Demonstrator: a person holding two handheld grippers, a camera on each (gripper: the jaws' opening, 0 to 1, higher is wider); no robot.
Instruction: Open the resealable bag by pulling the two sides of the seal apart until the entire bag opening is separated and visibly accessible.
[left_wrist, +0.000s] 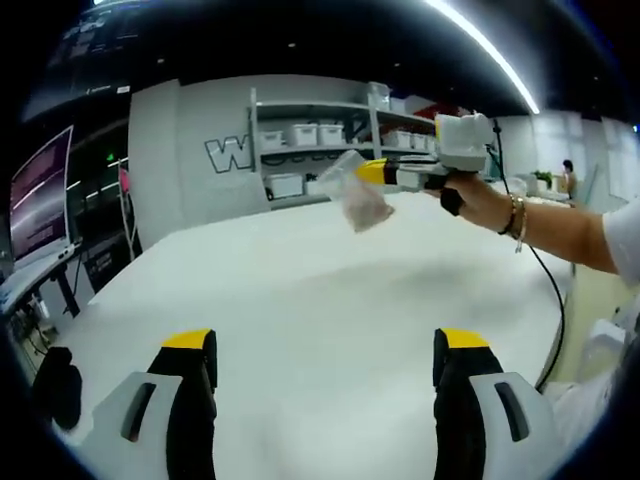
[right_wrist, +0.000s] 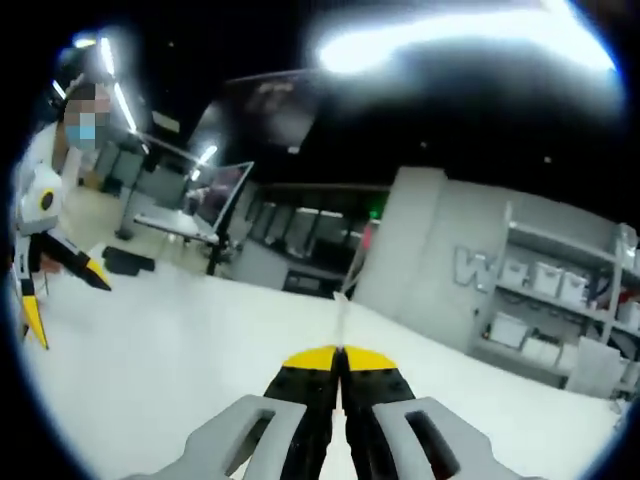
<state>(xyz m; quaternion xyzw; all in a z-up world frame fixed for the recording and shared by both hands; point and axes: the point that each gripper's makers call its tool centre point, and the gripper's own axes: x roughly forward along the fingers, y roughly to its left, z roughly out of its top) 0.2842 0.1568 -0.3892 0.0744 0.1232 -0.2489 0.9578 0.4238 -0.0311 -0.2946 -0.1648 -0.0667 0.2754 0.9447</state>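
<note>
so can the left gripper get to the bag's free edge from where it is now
Probably yes. The left gripper is open over the bare white table, and nothing stands between it and the bag, which hangs in the air from the shut right gripper. It must rise and move forward.

Left gripper (left_wrist: 325, 350): own grey jaws with black pads and yellow tips at 6 o'clock, spread wide, nothing between them, above the white tabletop (left_wrist: 300, 300). Right gripper (left_wrist: 385, 174) at 1 o'clock, held by a hand (left_wrist: 478, 200) with a bracelet, yellow-tipped jaws pinched on the top edge of a small clear resealable plastic bag (left_wrist: 358, 192). Bag hangs in the air, brownish contents at the bottom. Grey shelving with white bins (left_wrist: 310, 135) at 12 o'clock behind it.
</note>
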